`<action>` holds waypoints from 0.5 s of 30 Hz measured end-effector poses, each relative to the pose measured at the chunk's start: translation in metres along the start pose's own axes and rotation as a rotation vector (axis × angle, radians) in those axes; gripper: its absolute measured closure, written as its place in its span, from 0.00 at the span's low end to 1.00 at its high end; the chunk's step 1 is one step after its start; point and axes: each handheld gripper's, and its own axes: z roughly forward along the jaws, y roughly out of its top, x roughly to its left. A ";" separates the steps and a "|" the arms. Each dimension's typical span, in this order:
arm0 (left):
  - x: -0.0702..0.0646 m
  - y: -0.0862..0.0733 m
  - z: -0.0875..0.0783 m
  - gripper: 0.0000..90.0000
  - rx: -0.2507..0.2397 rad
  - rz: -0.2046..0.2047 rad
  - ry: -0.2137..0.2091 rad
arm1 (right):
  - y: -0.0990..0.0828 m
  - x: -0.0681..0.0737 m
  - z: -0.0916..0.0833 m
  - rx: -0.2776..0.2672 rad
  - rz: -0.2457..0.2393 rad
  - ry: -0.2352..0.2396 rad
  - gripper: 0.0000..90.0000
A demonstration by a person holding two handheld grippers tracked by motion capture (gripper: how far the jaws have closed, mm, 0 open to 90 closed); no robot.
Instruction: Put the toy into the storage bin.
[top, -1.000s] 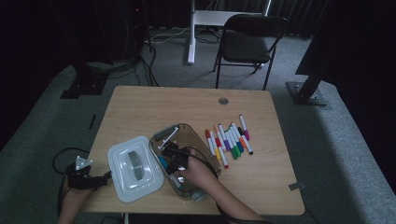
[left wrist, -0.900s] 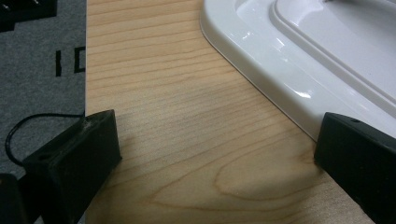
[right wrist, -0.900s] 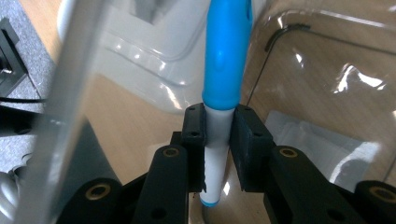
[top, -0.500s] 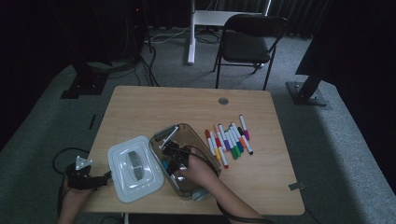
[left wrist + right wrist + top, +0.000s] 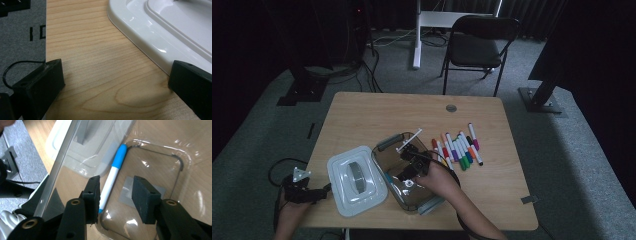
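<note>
While hovering low inside the clear container (image 5: 180, 162), parting the jaws of the right gripper (image 5: 116, 192): having just been opening them, half spread now, pinching nothing. Looking down past the pads at the blue-capped marker (image 5: 113, 180), lying flat on the container floor along one wall, cap pointing away, with its near end showing just beside one jaw and no pad pressing on it.

Moving outward: sitting beside the white lid (image 5: 354, 180), resting flat on the table (image 5: 412, 110) against the container's left side. Waiting further right, the row of loose markers (image 5: 457, 147), just past the container's far corner.

Over at the table's left edge, holding the left gripper (image 5: 116, 75) wide open over bare wood, gripping nothing, one jaw just beside the lid's rim and not bracing anything.

Watching for trouble, judging from here: lifting out at a slant and catching a jaw on the wall, dragging or tipping the unbraced container; brushing the marker and flicking it up; nudging the neighbours and setting them rolling when reaching into that tight row.
</note>
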 end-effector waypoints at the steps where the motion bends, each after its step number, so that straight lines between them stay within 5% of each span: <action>1: 0.000 0.000 0.000 0.01 0.000 0.000 0.000 | -0.003 -0.001 -0.006 -0.023 -0.006 -0.006 0.64; 9: 0.000 0.000 0.000 0.01 0.001 0.001 0.000 | -0.014 -0.003 -0.027 -0.088 -0.034 -0.022 0.63; 15: 0.000 0.000 0.000 0.01 0.001 0.001 0.000 | -0.021 -0.012 -0.047 -0.166 -0.010 -0.047 0.62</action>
